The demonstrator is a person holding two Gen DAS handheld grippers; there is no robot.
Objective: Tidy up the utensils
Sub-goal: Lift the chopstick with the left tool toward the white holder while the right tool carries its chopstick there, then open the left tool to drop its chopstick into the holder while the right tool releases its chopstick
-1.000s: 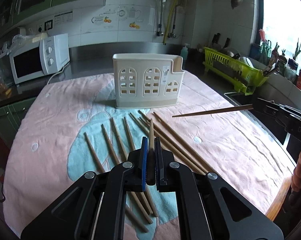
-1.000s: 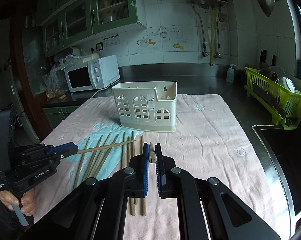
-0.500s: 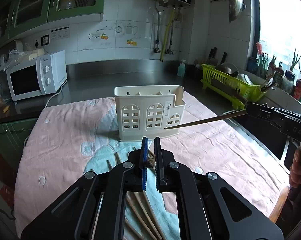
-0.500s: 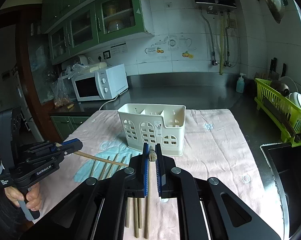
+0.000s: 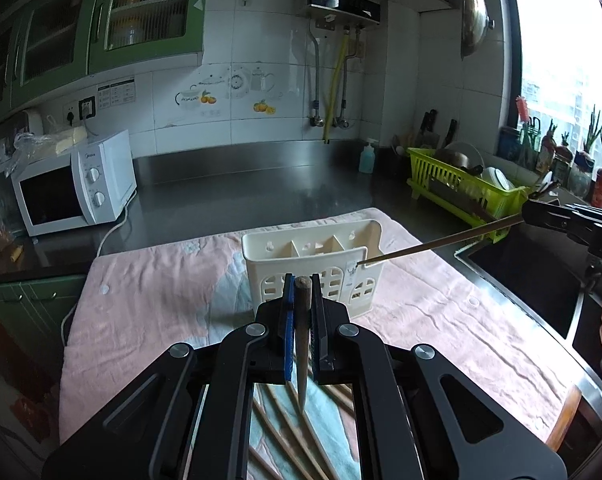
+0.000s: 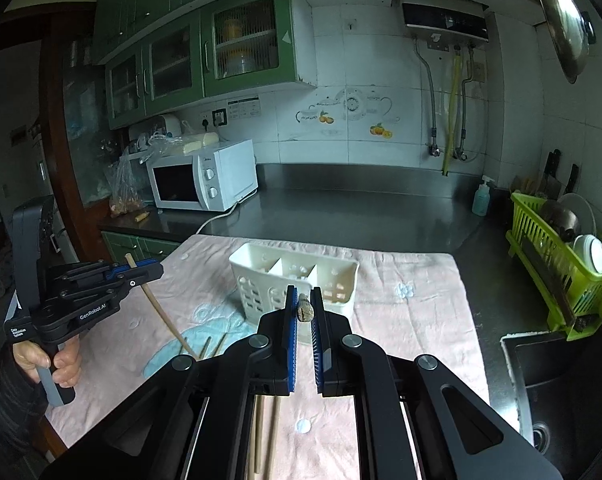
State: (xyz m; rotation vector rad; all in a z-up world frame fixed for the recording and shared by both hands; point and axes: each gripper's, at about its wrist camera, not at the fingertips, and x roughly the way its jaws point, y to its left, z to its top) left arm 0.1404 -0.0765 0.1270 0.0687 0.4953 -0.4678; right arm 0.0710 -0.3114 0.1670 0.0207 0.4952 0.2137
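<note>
Both hand-held grippers have lifted their chopsticks clear of the towel toward the cream utensil caddy (image 5: 313, 268).
Left hand-held gripper (image 5: 302, 300) and right hand-held gripper (image 6: 302, 312) each clamp one chopstick (image 5: 301, 344) near its thick end; light, stiff, smooth wood, likely to pivot.

Clamped wooden chopsticks (image 5: 301, 320), cream holder (image 5: 313, 268)
</note>
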